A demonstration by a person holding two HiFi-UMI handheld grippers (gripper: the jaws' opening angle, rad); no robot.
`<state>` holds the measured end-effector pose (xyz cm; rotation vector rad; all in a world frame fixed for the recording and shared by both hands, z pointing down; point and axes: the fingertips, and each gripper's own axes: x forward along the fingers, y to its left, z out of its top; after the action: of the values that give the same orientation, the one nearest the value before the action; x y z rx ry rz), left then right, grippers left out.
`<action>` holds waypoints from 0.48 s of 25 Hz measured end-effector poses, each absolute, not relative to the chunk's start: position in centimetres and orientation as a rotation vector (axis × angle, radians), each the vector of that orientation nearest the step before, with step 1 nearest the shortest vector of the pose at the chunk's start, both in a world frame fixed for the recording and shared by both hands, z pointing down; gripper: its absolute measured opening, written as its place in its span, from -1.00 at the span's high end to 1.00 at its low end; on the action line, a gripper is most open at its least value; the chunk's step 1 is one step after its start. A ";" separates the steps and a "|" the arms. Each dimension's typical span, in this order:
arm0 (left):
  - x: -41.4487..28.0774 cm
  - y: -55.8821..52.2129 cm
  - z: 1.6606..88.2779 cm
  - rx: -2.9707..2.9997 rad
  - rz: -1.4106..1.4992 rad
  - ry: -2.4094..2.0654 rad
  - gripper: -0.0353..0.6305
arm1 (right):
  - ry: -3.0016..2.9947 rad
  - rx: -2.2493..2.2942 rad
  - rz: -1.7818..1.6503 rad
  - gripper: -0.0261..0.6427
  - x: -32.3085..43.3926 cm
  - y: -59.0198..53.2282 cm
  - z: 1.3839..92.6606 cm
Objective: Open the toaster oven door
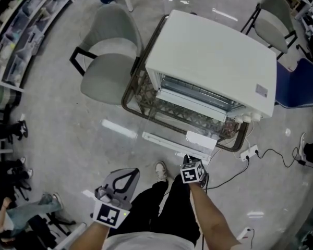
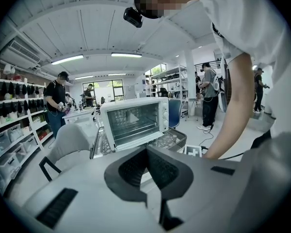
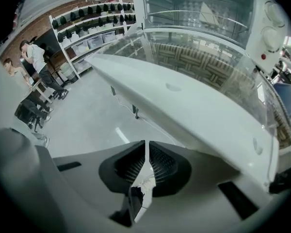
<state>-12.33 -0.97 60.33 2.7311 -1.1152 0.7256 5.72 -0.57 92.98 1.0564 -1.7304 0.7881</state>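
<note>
A white toaster oven stands on a low glass-topped table. Its door hangs open and lowered toward me, and the racks inside show. My right gripper sits just below the door's front edge, jaws shut, nothing between them. In the right gripper view the door runs as a broad white bar right above the closed right gripper, and the oven cavity lies beyond. My left gripper is held back near my body, shut and empty. Seen from the left gripper, the oven faces it from some way off.
Two grey chairs and a blue chair stand round the table. A power strip and its cable lie on the floor to the right. Storage shelves line the left side, and several people stand in the room.
</note>
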 end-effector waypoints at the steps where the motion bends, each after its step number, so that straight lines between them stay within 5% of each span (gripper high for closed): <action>1: -12.2 -1.0 60.4 2.731 0.732 -1.110 0.85 | -1.727 1.052 0.787 0.83 5.8 -0.5 93.1; 12: -9.7 -1.9 60.0 2.798 0.683 -1.052 0.84 | -1.767 0.990 0.824 0.83 5.2 2.3 91.5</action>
<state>-9.69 -1.94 60.03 2.7977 -1.0521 0.6827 5.16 2.31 91.46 0.9903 -1.7671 0.8241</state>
